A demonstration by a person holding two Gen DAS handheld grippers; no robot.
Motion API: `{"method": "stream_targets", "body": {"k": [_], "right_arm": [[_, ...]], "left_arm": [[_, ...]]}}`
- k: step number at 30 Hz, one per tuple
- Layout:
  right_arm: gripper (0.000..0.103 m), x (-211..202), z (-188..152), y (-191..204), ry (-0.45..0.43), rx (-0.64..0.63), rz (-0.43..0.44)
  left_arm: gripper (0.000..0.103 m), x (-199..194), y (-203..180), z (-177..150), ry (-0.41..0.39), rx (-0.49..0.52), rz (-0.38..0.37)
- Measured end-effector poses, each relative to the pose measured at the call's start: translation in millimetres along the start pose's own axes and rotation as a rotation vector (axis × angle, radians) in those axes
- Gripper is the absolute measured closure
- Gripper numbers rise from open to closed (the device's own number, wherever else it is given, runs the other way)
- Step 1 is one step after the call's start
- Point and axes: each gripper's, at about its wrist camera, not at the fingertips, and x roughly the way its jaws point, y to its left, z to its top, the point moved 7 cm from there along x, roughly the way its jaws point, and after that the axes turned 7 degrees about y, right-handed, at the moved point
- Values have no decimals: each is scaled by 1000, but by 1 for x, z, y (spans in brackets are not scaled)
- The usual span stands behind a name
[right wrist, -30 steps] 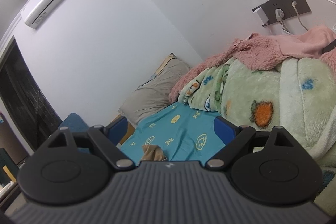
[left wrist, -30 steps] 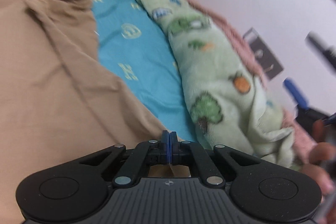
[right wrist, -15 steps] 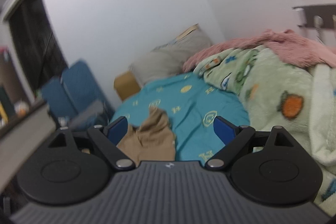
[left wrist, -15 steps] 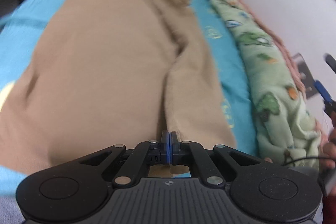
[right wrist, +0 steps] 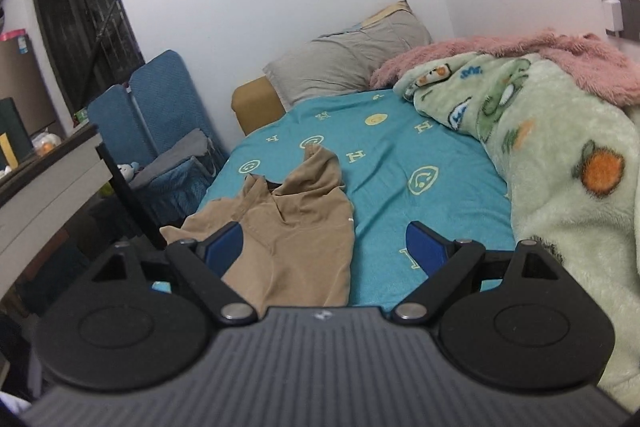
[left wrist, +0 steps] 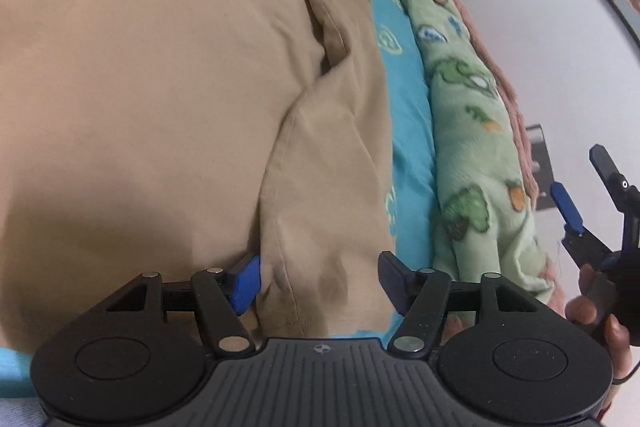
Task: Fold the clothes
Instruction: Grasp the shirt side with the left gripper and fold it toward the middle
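Fingers [left wrist: 248,283] on both grippers spread wide above tan garment [left wrist: 160,87] on turquoise bedsheet [right wrist: 400,163].

A tan garment [left wrist: 160,99] is spread on the blue patterned bedsheet [right wrist: 400,155], toward the sheet's left side. It is made of plain, soft cloth and appears to be a long-sleeved top. One sleeve [left wrist: 332,163] is folded over along the body's right edge, so that a long crease is formed between sleeve and body. The far end [right wrist: 308,171] is left rumpled, with two raised points of cloth. The near cuff is laid at the sheet's near edge.
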Motion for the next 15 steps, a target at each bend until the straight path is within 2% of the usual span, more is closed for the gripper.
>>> {"method": "stream_targets", "body": {"k": [2, 4, 5, 6, 8, 10, 13, 15], "right_arm": [[13, -1, -1, -1, -3, 14, 1], [13, -1, -1, -3, -8, 24, -1], [13, -1, 0, -3, -11, 29, -2], [13, -1, 0, -3, -13, 29, -3], [13, -2, 0, -3, -15, 27, -4], [13, -2, 0, -2, -18, 25, -6], [13, -3, 0, -1, -23, 21, -8], [13, -3, 0, -1, -25, 19, -10]], "left_arm": [[48, 5, 1, -2, 14, -1, -11], [81, 10, 1, -4, 28, -2, -23], [90, 12, 1, -5, 35, -2, -28], [95, 14, 2, -5, 42, -3, -34], [99, 19, 2, -7, 55, -4, -44], [100, 10, 2, -17, 35, 11, 28], [100, 8, -3, -26, 49, 36, 87], [99, 3, -9, -29, 31, 94, 119]]}}
